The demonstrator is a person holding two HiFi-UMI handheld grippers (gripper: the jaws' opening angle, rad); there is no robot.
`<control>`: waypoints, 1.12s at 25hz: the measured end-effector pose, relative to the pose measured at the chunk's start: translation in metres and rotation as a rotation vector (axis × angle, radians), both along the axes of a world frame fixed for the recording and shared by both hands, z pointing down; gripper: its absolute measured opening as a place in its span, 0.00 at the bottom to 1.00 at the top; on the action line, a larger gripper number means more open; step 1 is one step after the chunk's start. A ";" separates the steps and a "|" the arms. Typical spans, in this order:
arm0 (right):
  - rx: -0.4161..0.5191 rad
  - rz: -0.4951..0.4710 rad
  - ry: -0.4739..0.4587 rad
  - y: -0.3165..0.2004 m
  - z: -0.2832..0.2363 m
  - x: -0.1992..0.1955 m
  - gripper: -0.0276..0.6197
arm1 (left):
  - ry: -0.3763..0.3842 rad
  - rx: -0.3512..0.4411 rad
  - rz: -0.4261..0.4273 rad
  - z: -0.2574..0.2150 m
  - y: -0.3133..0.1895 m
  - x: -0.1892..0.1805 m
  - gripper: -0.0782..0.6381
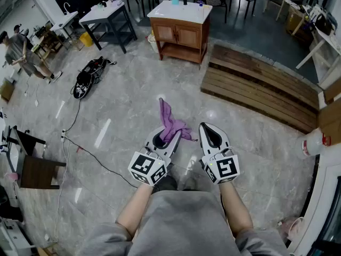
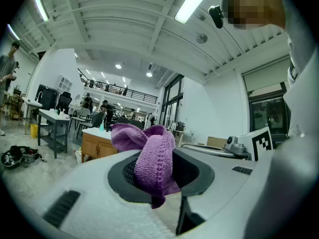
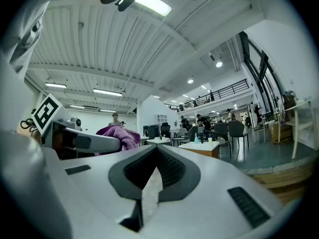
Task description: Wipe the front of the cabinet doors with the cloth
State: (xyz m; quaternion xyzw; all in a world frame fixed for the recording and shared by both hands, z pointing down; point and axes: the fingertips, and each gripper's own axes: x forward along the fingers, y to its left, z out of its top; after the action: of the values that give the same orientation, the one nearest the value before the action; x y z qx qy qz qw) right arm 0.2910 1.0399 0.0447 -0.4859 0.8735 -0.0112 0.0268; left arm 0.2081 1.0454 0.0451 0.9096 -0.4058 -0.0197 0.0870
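My left gripper (image 1: 166,137) had its jaws clamped on the purple knitted cloth (image 2: 152,158), which flopped out past them. My right gripper (image 1: 209,131) was pressed closed, nothing in it. The white-topped wooden cabinet (image 1: 180,35) stood well ahead, doors closed, its insides hidden from me.

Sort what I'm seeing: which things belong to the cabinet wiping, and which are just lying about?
Job: purple cloth, gripped in the left tool; wooden cabinet across the floor.
Lying about: black bag, floor cable, wooden planks, dark table.
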 end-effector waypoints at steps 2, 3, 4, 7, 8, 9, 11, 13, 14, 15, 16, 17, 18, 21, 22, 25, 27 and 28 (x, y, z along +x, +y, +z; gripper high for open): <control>-0.002 -0.005 -0.002 -0.006 0.005 0.001 0.06 | -0.009 0.007 -0.003 0.004 -0.006 0.000 0.25; -0.002 -0.005 -0.002 -0.010 0.007 0.001 0.06 | -0.012 0.010 -0.004 0.005 -0.009 0.000 0.25; 0.000 -0.005 -0.004 -0.015 0.008 0.001 0.06 | -0.014 0.012 -0.005 0.006 -0.014 -0.001 0.25; 0.011 -0.003 -0.032 -0.031 0.005 -0.002 0.06 | -0.016 0.011 -0.014 0.008 -0.032 -0.008 0.25; 0.010 -0.004 -0.041 -0.037 0.005 -0.004 0.06 | -0.014 0.009 -0.019 0.008 -0.039 -0.011 0.25; 0.006 -0.005 -0.042 -0.044 0.005 -0.006 0.06 | -0.012 0.005 -0.025 0.009 -0.047 -0.014 0.25; 0.000 -0.004 -0.032 -0.059 0.008 -0.009 0.06 | -0.003 -0.005 -0.035 0.013 -0.064 -0.019 0.25; -0.004 -0.001 -0.022 -0.075 0.010 -0.012 0.06 | 0.005 -0.010 -0.036 0.015 -0.082 -0.022 0.25; -0.004 -0.001 -0.014 -0.084 0.011 -0.015 0.06 | 0.009 -0.008 -0.034 0.015 -0.091 -0.024 0.25; -0.004 0.000 -0.006 -0.094 0.010 -0.018 0.06 | 0.012 -0.006 -0.031 0.014 -0.102 -0.027 0.25; -0.004 0.003 0.002 -0.105 0.009 -0.022 0.06 | 0.015 -0.004 -0.028 0.014 -0.112 -0.030 0.25; -0.004 0.007 0.006 -0.117 0.008 -0.026 0.06 | 0.019 -0.005 -0.026 0.013 -0.124 -0.034 0.25; -0.007 0.013 0.006 -0.128 0.007 -0.030 0.06 | 0.024 -0.008 -0.024 0.013 -0.136 -0.037 0.25; -0.019 0.027 0.011 -0.160 0.007 -0.041 0.06 | 0.040 -0.026 -0.012 0.014 -0.167 -0.048 0.25; -0.024 0.028 0.017 -0.169 0.008 -0.045 0.06 | 0.043 -0.031 -0.006 0.015 -0.176 -0.052 0.25; -0.046 0.042 0.022 -0.198 0.013 -0.057 0.06 | 0.050 -0.039 0.004 0.019 -0.203 -0.066 0.25; -0.056 0.047 0.025 -0.216 0.017 -0.067 0.06 | 0.054 -0.040 -0.001 0.018 -0.222 -0.079 0.25; -0.057 0.047 0.029 -0.224 0.018 -0.073 0.06 | 0.056 -0.040 -0.004 0.017 -0.231 -0.086 0.25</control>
State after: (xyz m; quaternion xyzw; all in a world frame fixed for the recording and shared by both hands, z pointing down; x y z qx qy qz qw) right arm 0.2182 0.8161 0.0623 -0.5068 0.8616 -0.0287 0.0006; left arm 0.1216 0.8147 0.0625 0.9060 -0.4054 -0.0373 0.1163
